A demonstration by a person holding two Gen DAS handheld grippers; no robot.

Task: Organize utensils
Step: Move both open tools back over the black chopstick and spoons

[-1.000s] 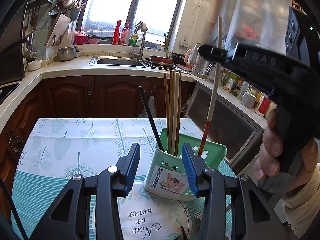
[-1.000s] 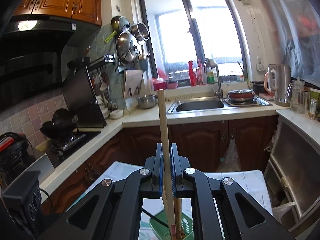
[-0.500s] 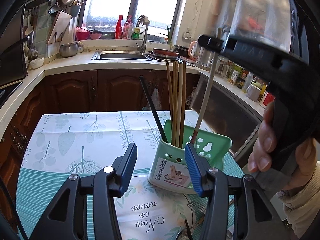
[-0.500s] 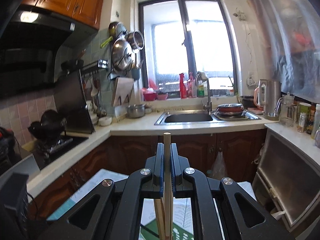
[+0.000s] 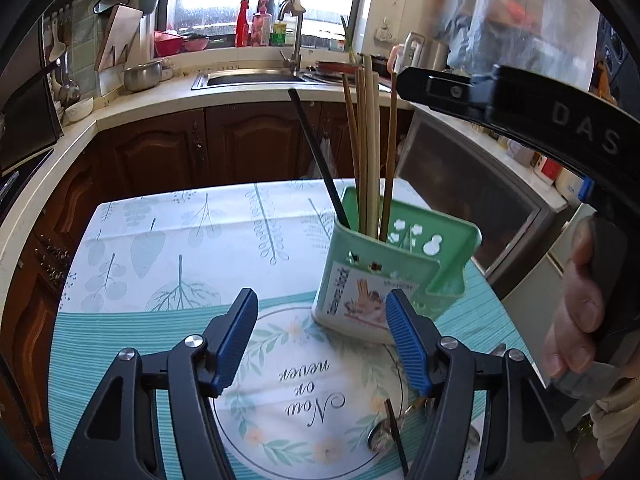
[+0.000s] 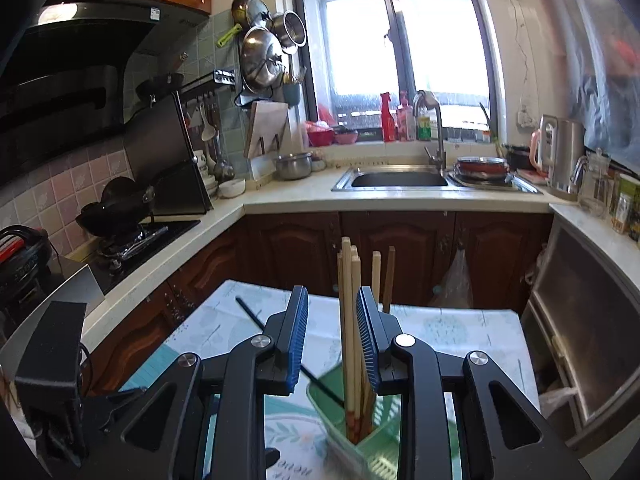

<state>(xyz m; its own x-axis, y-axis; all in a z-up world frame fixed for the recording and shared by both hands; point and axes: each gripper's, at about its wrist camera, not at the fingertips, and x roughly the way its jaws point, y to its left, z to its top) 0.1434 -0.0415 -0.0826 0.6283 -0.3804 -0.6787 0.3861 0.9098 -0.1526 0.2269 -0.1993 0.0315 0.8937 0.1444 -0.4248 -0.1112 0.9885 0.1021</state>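
Note:
A green utensil holder (image 5: 396,272) stands on the table, holding several wooden chopsticks (image 5: 368,152) and one black chopstick (image 5: 318,160). My left gripper (image 5: 320,340) is open and empty, low over the table just in front of the holder. My right gripper (image 6: 332,340) is open above the holder (image 6: 360,452), with the upright chopsticks (image 6: 348,320) standing between its jaws, free of them. Its body shows in the left wrist view (image 5: 500,100). A spoon (image 5: 384,432) and a dark stick (image 5: 396,440) lie on the table by my left gripper's right finger.
The table carries a leaf-print cloth (image 5: 168,240) and a round-pattern mat (image 5: 304,392). Kitchen counters with a sink (image 6: 400,180), a stove (image 6: 132,240) and a kettle (image 6: 560,152) ring the table. A cabinet with a glass door (image 6: 580,340) stands to the right.
My right gripper lowered the pale chopstick into the holder and opened, letting it go. My left gripper opened wider and drew back slightly from the holder.

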